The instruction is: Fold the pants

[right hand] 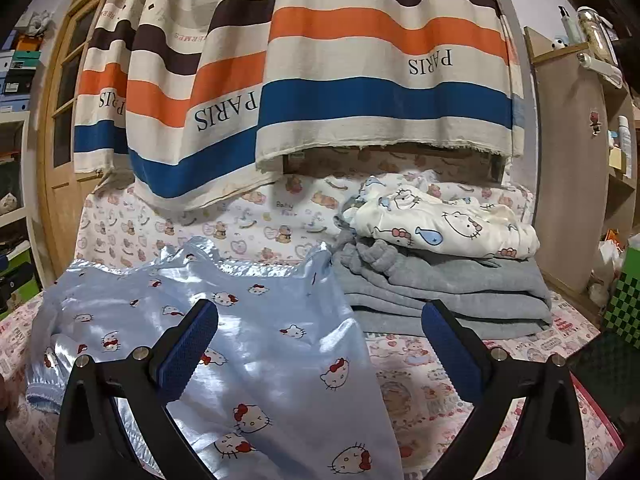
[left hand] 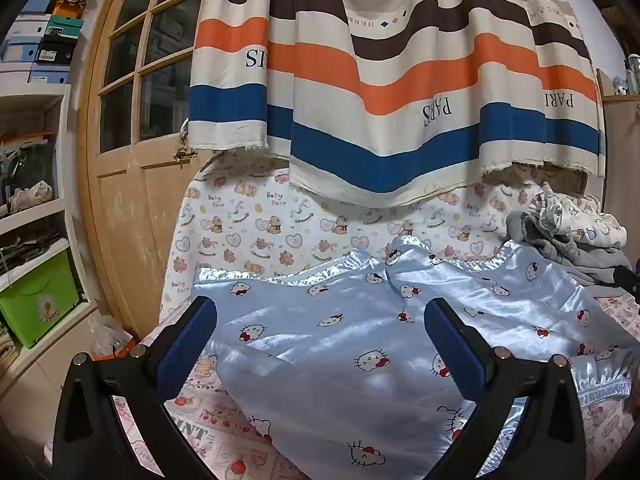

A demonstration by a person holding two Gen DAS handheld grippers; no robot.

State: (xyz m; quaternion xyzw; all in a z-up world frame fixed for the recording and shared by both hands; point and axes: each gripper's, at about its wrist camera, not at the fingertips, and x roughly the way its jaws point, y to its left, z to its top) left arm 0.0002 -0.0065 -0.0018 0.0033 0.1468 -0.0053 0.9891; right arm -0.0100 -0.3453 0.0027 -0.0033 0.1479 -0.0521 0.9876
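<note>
Light-blue satin pants (left hand: pixel 340 344) printed with cat faces lie spread flat and glossy, with a ruffled waistband, directly beneath and ahead of the left gripper (left hand: pixel 320 340), whose fingers are spread wide and hold nothing. The right gripper (right hand: pixel 320 340), likewise spread and unloaded, has the pants under its left finger. They rest on a pink printed bedsheet (right hand: pixel 432 392). Ahead-right of the right gripper sits a stack of folded clothes (right hand: pixel 440 276); beyond hangs a striped curtain (left hand: pixel 392 80), with a wooden door (left hand: pixel 132 120) to the left.
</note>
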